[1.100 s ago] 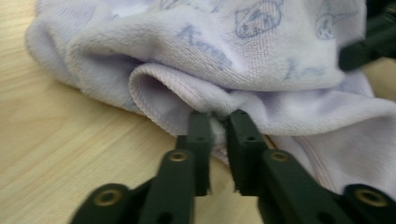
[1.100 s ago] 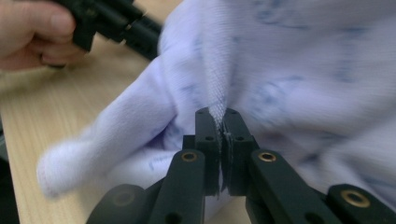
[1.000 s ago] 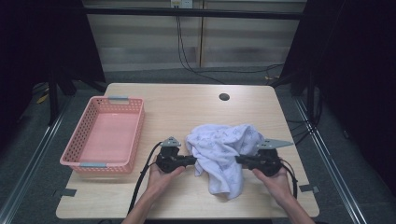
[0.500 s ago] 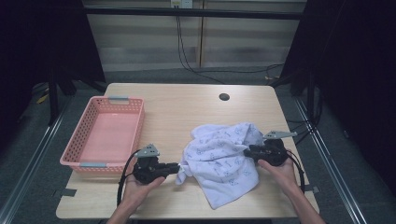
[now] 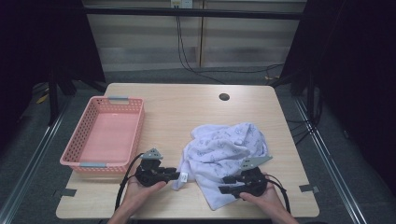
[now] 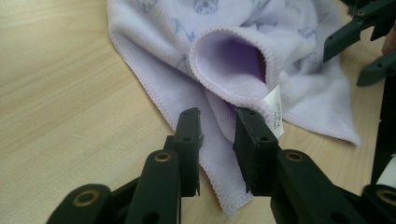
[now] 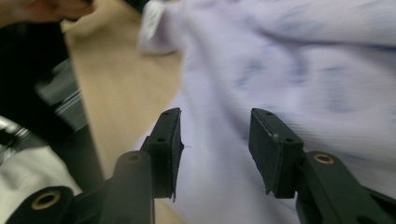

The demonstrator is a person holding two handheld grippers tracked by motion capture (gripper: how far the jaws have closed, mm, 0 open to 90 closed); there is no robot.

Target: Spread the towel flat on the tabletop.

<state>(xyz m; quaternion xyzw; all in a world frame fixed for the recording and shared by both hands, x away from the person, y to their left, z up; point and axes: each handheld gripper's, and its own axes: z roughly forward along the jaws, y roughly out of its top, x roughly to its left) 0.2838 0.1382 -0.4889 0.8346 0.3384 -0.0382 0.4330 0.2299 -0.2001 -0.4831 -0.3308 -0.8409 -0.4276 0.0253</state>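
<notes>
A pale lavender printed towel (image 5: pixel 229 149) lies crumpled on the wooden table (image 5: pixel 187 107), right of centre. My left gripper (image 5: pixel 179 175) points right at the towel's left corner, by its white tag (image 5: pixel 185 177). In the left gripper view that folded corner (image 6: pixel 219 154) runs between the jaws of my left gripper (image 6: pixel 217 114), which have just been opening and stand apart. My right gripper (image 5: pixel 223 184) points left over the towel's near edge. Its jaws have just been closing a little, and in its own view my right gripper (image 7: pixel 215 114) stands open with cloth (image 7: pixel 280 60) under the gap, unpinched.
A pink plastic basket (image 5: pixel 77 140) stands at the table's left, with nothing in it. A round hole (image 5: pixel 224 97) sits near the table's far edge. Cables trail from both grippers toward the near edge. The floor beyond the table is dark.
The towel, held bunched between both grippers a second ago, now lies spread on the table. The left gripper pulled left. The right gripper let go and moved nearer and leftward.
</notes>
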